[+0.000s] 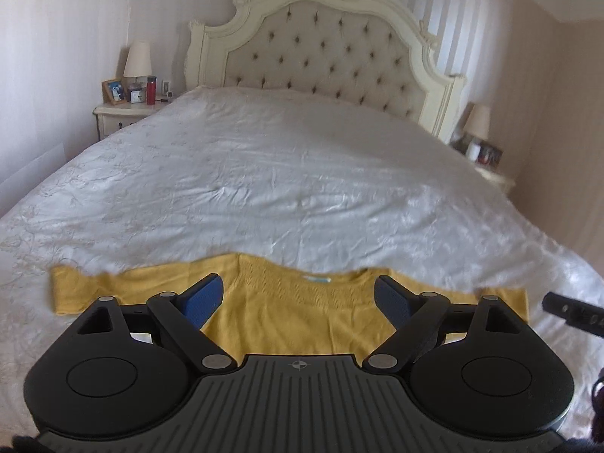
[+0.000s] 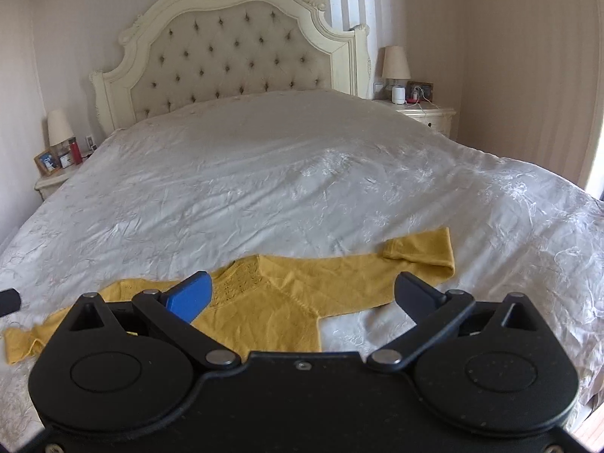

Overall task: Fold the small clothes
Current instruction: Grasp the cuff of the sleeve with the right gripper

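Both your grippers hover wide open and empty over the yellow sweater, left gripper above its neck, right gripper by its sleeve. It lies flat near the white bedspread's front edge, hem hidden. Its neck label is too blurred to read.

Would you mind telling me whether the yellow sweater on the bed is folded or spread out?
Spread out: the yellow sweater lies flat on the bed, both sleeves stretched sideways, one cuff turned back.
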{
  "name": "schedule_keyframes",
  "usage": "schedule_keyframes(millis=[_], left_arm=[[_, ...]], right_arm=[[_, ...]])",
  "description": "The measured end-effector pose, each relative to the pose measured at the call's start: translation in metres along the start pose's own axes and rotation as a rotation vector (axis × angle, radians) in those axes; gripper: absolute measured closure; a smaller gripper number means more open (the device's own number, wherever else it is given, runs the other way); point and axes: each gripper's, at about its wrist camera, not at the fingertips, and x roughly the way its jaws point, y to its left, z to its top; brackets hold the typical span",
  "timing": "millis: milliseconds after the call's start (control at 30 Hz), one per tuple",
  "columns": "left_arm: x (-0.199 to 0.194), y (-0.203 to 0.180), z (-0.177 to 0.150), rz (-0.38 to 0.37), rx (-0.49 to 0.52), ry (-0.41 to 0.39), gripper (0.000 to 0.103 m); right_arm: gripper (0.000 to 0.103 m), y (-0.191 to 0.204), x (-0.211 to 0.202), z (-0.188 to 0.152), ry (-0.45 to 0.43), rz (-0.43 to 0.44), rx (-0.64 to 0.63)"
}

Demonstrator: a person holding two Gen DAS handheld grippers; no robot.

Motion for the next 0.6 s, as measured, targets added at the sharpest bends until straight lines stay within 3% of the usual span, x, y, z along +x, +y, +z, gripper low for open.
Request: schedule_keyframes(millis=[100, 267, 300, 433, 600], left_arm=[[0.021, -0.008, 0.004, -0.009, -0.036, 0.037, 0.015], [0.062, -0.025, -0.005, 0.068, -0.02, 0.237, 0.017], [0.071, -0.028, -0.01, 0.078, -0.023, 0.273, 0.017], [0.093, -0.037, -0.024, 0.129, -0.052, 0.381, 0.023], [0.102, -0.049, -0.033, 0.207, -0.096, 0.434, 0.023]], right_arm=[[0.001, -0.017, 0.037, 0.006, 0.021, -0.045, -0.021], [0.003, -0.045, 0.107, 0.013, 0.107, -0.094, -0.155], [0.006, -0.049, 0.121, 0.012, 0.116, -0.115, -0.199], [0.035, -0.071, 0.182, 0.013, 0.179, -0.141, -0.339], [0.037, -0.099, 0.249, 0.019, 0.223, -0.137, -0.363]])
